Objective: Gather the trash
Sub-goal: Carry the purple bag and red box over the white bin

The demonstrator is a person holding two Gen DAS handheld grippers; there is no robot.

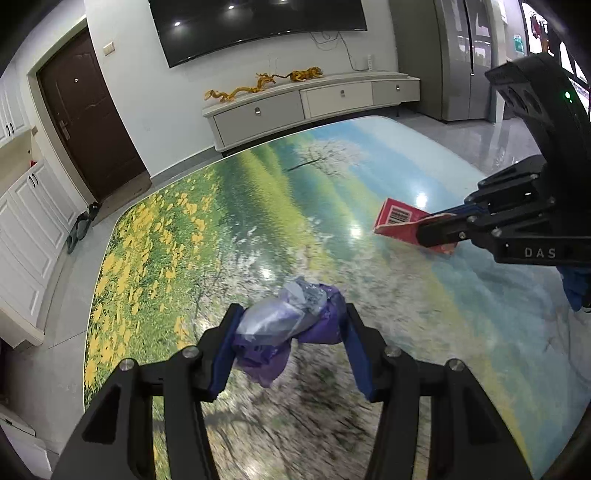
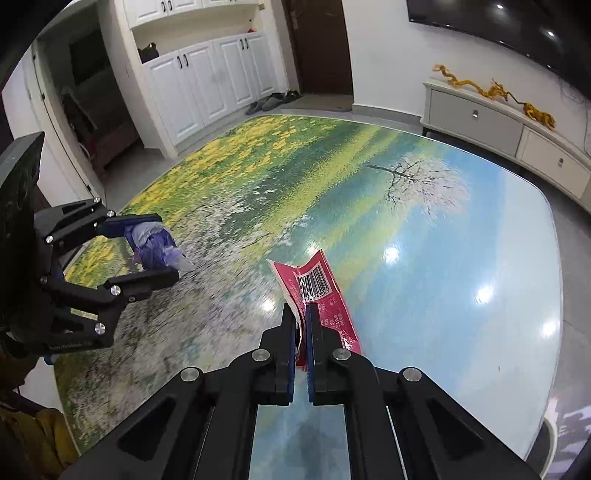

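Note:
My left gripper (image 1: 291, 325) is shut on a crumpled purple and clear plastic bag (image 1: 288, 325) and holds it above the table with the landscape print (image 1: 258, 206). The left gripper (image 2: 155, 245) and its plastic bag (image 2: 153, 245) also show at the left of the right wrist view. My right gripper (image 2: 301, 317) is shut on a flat red snack wrapper with a barcode (image 2: 317, 284), held up over the table (image 2: 406, 229). In the left wrist view the right gripper (image 1: 436, 227) holds that wrapper (image 1: 400, 219) at the right.
A TV cabinet (image 1: 306, 103) with golden dragon figures (image 1: 258, 85) stands beyond the table under a wall TV (image 1: 255, 26). White cupboards (image 2: 214, 81), a brown door (image 1: 88, 122) and slippers (image 1: 81, 225) are at the left. A fridge (image 1: 465, 59) is far right.

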